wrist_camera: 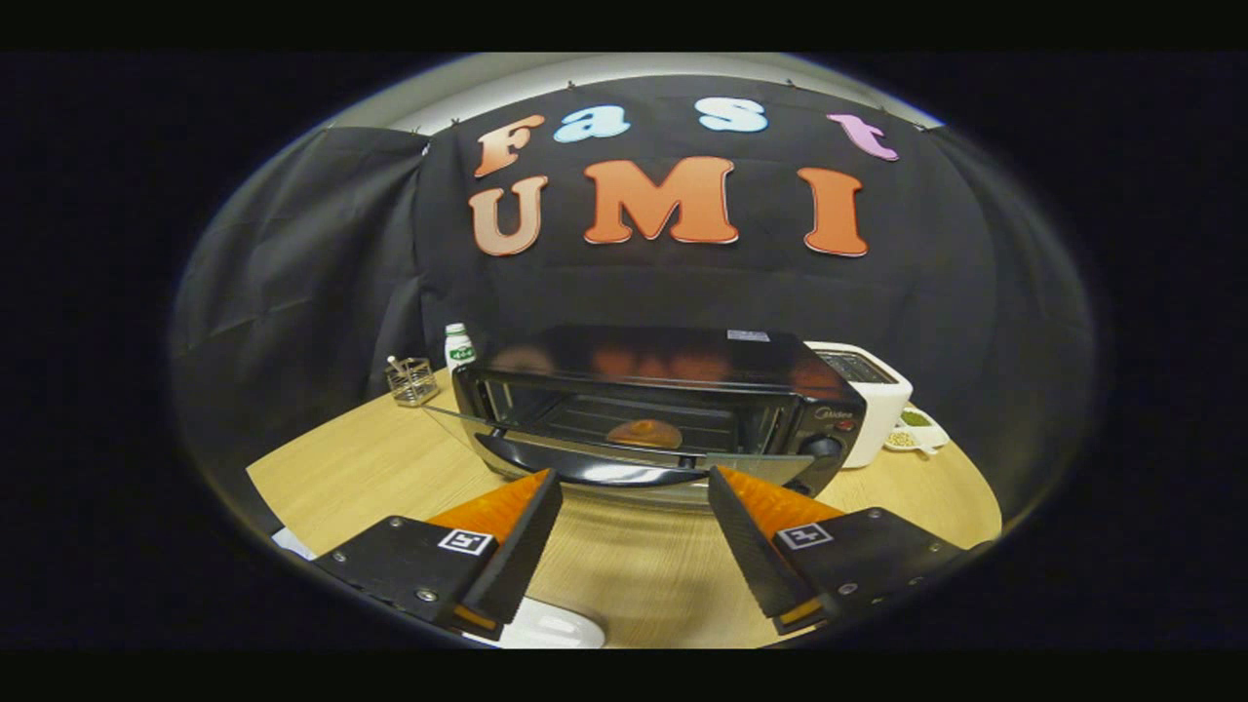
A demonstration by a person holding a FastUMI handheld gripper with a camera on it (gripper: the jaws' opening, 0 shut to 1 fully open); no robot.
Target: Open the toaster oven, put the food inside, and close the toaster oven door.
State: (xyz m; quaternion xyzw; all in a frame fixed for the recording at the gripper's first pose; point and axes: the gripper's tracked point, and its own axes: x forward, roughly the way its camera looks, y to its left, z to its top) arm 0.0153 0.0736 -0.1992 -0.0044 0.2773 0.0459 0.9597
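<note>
A black toaster oven (673, 390) stands on the wooden table (370, 468) just ahead of my fingers. Its glass door (585, 466) hangs folded down and open toward me. A round brown piece of food (643, 433) lies on the wire rack inside. My gripper (634, 480) is open, the fingertips level with the door's front edge and nothing between them.
A white toaster (873, 395) stands right of the oven, with a small white dish of food (915, 431) in front of it. A clear holder (411, 380) and a small bottle (458, 345) sit at the oven's left. A white plate (546, 629) lies beneath my fingers.
</note>
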